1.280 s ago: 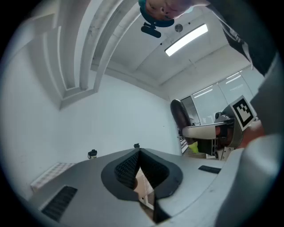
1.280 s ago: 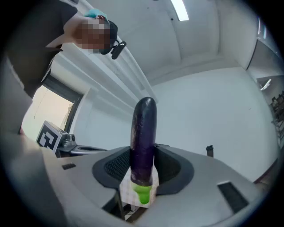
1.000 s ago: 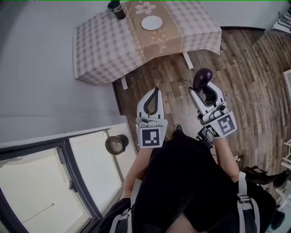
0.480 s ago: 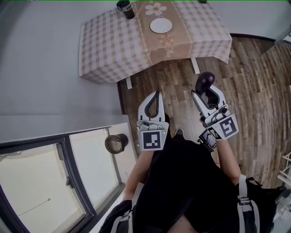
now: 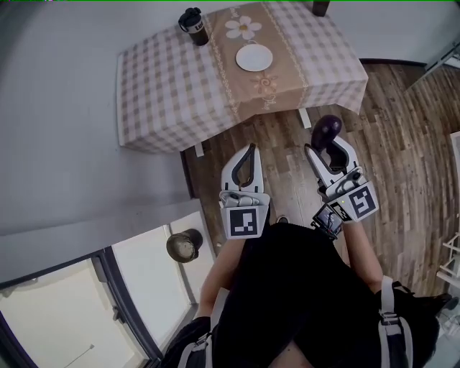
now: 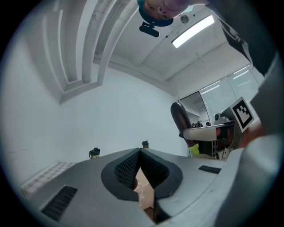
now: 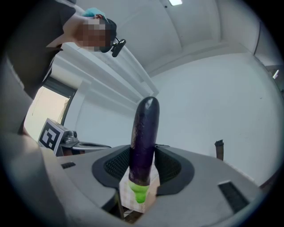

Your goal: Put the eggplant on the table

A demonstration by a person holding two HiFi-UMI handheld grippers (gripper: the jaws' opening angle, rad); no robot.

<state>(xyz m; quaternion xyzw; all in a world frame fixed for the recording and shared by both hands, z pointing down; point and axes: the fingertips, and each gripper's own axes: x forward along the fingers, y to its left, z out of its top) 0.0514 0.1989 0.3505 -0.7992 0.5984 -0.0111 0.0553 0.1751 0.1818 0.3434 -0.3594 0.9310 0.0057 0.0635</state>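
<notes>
A dark purple eggplant [image 5: 328, 128] with a green stem [image 7: 139, 193] stands upright between the pads of my right gripper [image 5: 325, 146], which is shut on it. In the right gripper view the eggplant [image 7: 144, 133] rises from that gripper [image 7: 143, 150]. My left gripper [image 5: 249, 148] is beside it on the left, shut with nothing in it; its pads meet at the tips [image 6: 140, 151]. Both point level toward the table [image 5: 165, 79] with a checked cloth, a short way ahead over the wooden floor. The left gripper view shows the eggplant [image 6: 179, 116] to its right.
On the table lie a white plate [image 5: 254, 57] and a dark lidded cup [image 5: 192, 21] at its far side. A grey wall [image 5: 65, 158] runs along the left. A round brown pot [image 5: 185, 245] sits by the glass panels at lower left.
Both grippers have moved forward toward the table, which now shows more fully. The eggplant stays held upright in the right gripper; the left stays shut.
</notes>
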